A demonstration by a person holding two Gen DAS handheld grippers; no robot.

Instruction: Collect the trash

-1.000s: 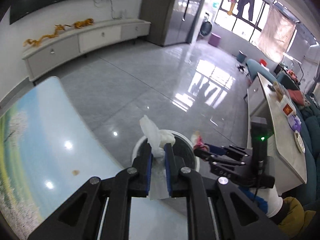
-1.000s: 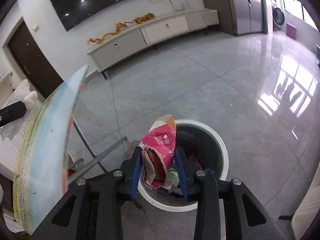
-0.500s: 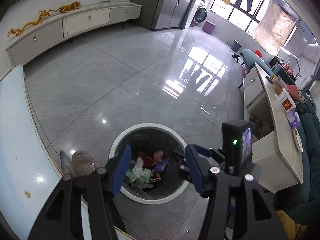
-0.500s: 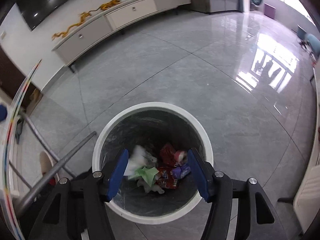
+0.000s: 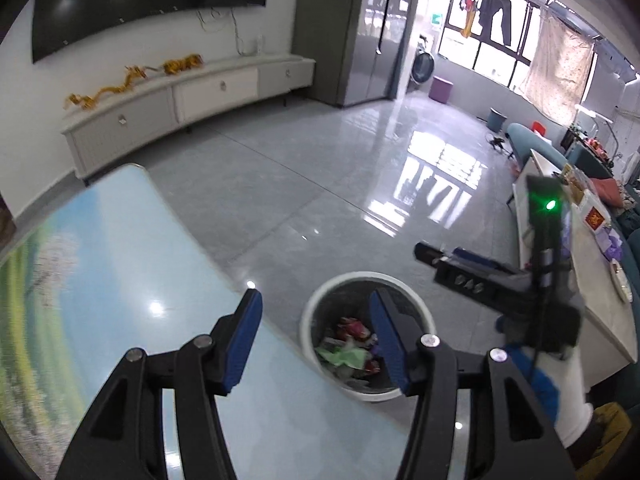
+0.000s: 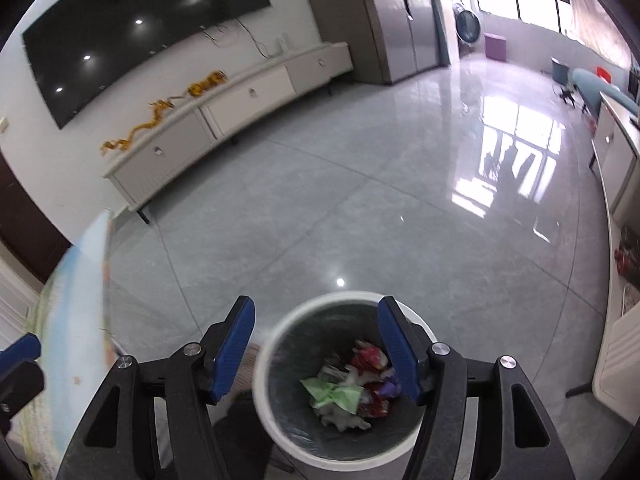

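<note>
My left gripper [image 5: 316, 306] open, empty, over printed tabletop [image 5: 80, 280] edge. White bin [image 5: 320, 312] right of table, on floor, wrappers and tissue [image 6: 348, 384] inside. My right gripper [image 6: 316, 314] above bin, jaws opening, nothing between.

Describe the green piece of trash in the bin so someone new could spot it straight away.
Start at the scenic-print table and drop to the white-rimmed trash bin on the grey floor beside it. Inside, the green crumpled paper lies on top of the heap, left of the red wrappers. It is the only green piece there.
</note>
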